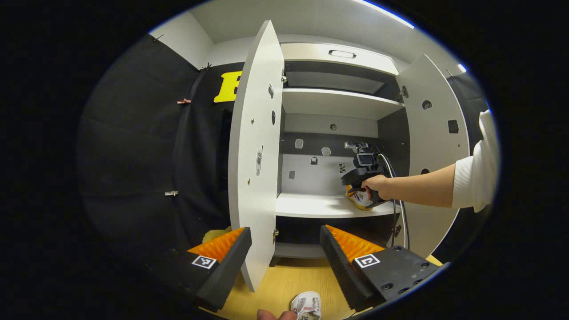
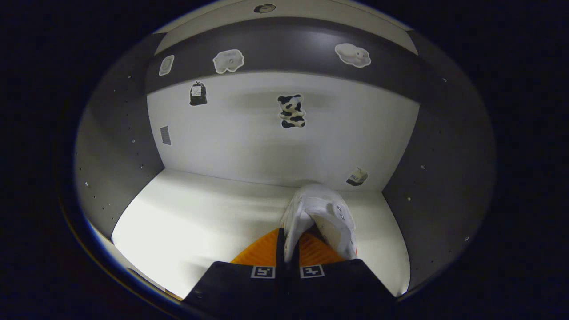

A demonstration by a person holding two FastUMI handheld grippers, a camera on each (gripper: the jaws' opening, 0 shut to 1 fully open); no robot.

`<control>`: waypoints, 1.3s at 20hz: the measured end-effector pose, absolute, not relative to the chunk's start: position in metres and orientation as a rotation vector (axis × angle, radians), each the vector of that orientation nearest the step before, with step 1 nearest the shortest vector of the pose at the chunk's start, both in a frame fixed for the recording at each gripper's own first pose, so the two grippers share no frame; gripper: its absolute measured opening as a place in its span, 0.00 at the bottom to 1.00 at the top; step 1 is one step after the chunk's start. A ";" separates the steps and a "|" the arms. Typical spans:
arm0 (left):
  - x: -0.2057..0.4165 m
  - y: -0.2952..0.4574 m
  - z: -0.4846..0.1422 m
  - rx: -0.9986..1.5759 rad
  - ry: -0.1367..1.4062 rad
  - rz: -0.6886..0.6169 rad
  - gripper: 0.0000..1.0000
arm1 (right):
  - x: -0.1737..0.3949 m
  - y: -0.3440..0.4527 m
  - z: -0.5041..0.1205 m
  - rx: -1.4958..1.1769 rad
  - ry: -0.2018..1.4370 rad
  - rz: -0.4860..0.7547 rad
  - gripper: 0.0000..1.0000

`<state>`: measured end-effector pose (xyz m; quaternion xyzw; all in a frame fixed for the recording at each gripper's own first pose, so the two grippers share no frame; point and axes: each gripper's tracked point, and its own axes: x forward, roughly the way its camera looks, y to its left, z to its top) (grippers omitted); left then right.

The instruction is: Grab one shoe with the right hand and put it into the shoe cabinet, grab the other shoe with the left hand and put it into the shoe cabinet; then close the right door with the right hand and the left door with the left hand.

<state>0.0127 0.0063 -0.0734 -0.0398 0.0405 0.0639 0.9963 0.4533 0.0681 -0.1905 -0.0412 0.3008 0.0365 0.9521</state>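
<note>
- Right claw (image 2: 287, 249) clenched on the first shoe (image 2: 321, 218), holding it just over the middle shelf (image 2: 200, 213) inside the shoe cabinet (image 1: 342, 102), near the right wall.
- Left claw (image 1: 284, 249) released and empty, hovering in front of the cabinet.
- Second shoe (image 1: 306, 306) lying on the desk (image 1: 284, 280) below, not yet picked.
- Left to do, as it seems: release first shoe, place second one, close both doors.
- Left door (image 1: 255, 155) and right door (image 1: 438, 146) wide open; left door edge standing between the left fingers, possibly in the way.
- Small stickers (image 2: 291, 111) on the back wall.
</note>
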 end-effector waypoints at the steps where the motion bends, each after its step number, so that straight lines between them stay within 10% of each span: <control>1: 0.012 0.007 -0.075 -0.083 0.084 0.129 0.96 | 0.456 0.066 -0.190 -0.088 0.610 0.060 0.06; 3: 0.010 0.008 -0.073 -0.082 0.079 0.128 0.96 | 0.449 0.066 -0.194 -0.085 0.636 0.052 0.14; 6: 0.004 0.010 -0.069 -0.070 0.067 0.121 0.96 | 0.436 0.075 -0.192 -0.067 0.671 0.074 0.55; 10: -0.010 0.018 -0.068 -0.076 0.063 0.108 0.96 | 0.415 0.078 -0.177 -0.068 0.671 0.062 0.85; 26: -0.048 0.041 -0.084 -0.058 0.027 0.024 0.97 | 0.239 0.082 -0.030 0.025 0.207 0.113 0.97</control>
